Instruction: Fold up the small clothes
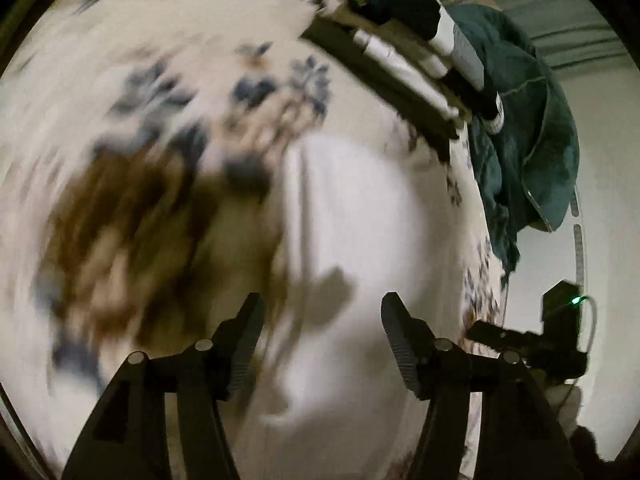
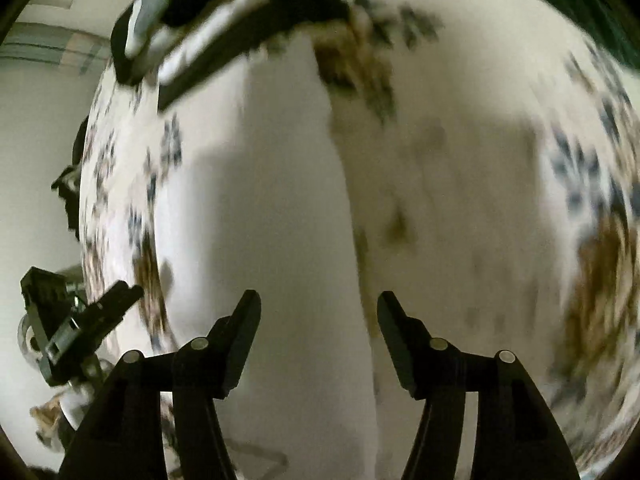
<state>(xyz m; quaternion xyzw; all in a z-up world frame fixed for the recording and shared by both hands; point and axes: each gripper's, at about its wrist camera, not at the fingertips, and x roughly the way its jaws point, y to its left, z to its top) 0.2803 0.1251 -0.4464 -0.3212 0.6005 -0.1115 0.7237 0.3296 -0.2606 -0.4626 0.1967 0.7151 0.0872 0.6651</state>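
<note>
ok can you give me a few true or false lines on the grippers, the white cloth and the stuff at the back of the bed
1. The left gripper is open with nothing in it. True.
2. The right gripper is clamped on a sock. False: it is open and holds nothing.
3. The white garment lies on a floral bedsheet. True.
4. The bunched cloth beyond the folded stack is red. False: it is dark green.
</note>
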